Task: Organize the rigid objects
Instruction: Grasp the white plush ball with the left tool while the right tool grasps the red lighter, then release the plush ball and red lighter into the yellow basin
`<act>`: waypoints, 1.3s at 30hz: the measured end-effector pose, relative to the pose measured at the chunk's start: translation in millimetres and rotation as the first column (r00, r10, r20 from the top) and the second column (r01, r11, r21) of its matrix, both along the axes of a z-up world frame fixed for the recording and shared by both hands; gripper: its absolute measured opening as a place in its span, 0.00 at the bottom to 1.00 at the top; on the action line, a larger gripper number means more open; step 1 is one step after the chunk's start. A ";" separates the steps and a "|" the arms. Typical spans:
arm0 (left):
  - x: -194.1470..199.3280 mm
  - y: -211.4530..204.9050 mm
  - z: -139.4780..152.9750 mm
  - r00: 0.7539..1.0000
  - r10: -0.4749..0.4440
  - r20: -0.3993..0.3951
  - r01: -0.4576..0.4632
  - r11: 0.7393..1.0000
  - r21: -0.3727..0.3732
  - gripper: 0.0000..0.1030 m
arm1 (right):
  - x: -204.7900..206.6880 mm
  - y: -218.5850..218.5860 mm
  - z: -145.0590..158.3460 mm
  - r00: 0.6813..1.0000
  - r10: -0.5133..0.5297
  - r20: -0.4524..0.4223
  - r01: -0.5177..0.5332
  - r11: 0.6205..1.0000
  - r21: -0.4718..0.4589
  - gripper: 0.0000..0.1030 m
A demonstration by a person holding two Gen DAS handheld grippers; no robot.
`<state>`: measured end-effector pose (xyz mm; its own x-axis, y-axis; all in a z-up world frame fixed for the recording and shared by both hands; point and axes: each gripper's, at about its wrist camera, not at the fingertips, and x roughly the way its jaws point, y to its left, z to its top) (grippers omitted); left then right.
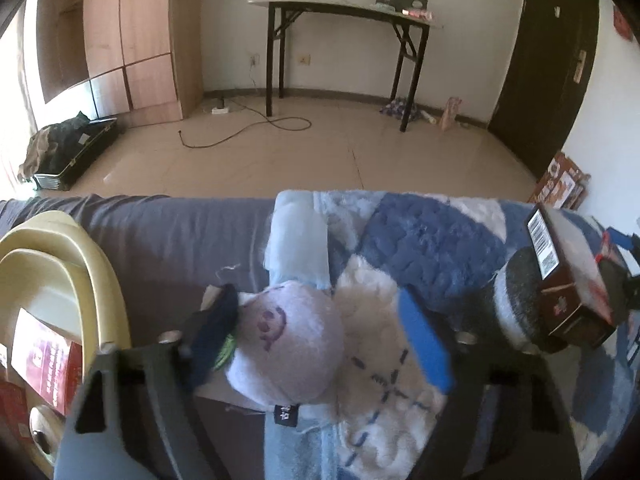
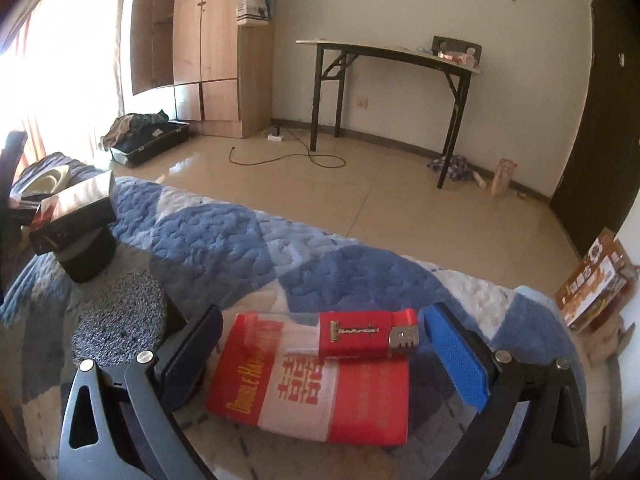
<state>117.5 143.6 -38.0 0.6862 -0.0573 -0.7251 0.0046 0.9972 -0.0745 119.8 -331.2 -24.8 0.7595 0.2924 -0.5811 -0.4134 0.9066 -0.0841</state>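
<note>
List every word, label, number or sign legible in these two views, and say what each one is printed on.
"DOUBLE HAPPINESS", end partly glared out: red carton between the right gripper's fingers.
White double-happiness character: same carton.
Barcode digits on the dark box: too small.
White print on the red box in the cream tub: blurred.
Tag on the purple cap: unreadable.
Orange box by the wall: blurred.

A bed (image 2: 248, 236) under a blue-and-white quilt (image 1: 424, 232) carries a red box (image 2: 312, 392), a pale plush (image 1: 288, 336) and, seemingly, 1 cream tub (image 1: 52, 248).
</note>
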 end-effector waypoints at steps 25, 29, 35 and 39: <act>-41.4 -13.4 46.2 0.989 -0.089 0.115 0.094 0.995 -0.044 0.43 | -30.5 -32.3 18.8 0.985 0.050 0.166 -0.052 0.999 0.007 0.80; -59.9 3.6 69.1 0.982 -0.069 0.177 0.074 0.997 -0.023 0.43 | -52.1 -28.2 37.6 0.971 0.092 0.222 -0.109 0.992 0.066 0.80; -118.8 61.1 113.0 0.980 0.026 0.197 -0.039 0.997 0.065 0.43 | -90.9 37.4 82.5 0.912 0.308 0.270 -0.349 0.929 0.120 0.80; -149.8 118.5 118.4 0.971 0.144 0.188 -0.167 0.980 0.109 0.43 | -88.1 140.0 98.1 0.826 0.522 0.211 -0.556 0.816 0.156 0.80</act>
<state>-32.3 262.0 80.4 0.7986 0.1426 -0.5848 -0.1494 0.9881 0.0370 31.6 -191.1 73.3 0.5177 0.7786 -0.3546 -0.8380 0.5450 -0.0267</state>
